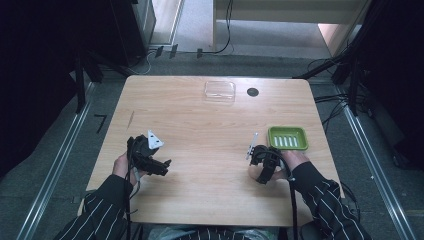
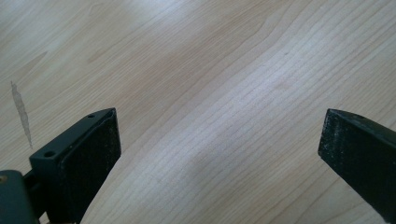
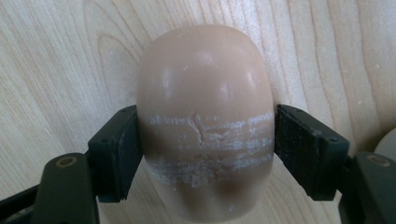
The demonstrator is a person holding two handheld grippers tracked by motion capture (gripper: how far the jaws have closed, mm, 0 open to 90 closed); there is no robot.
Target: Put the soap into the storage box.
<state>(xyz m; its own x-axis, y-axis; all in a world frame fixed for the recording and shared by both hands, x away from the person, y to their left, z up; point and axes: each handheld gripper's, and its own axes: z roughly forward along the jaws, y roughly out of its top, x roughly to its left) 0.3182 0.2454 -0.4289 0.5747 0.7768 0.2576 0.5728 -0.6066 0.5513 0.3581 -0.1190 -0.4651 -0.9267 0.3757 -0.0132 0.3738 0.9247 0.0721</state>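
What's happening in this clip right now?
A person at a wooden table holds tongs in each hand. The right tongs are clamped on a tan bar of soap, close to a green soap dish. The left tongs are open over bare wood. A clear plastic lid lies at the far edge.

The bar of soap (image 3: pixel 205 126) runs off the bottom edge of the right gripper view, its sides covered by the right gripper's (image 3: pixel 205 149) jaws. In the high view the same gripper (image 1: pixel 264 164) hides it completely. The clear container's (image 1: pixel 219 91) contents are too small to tell.
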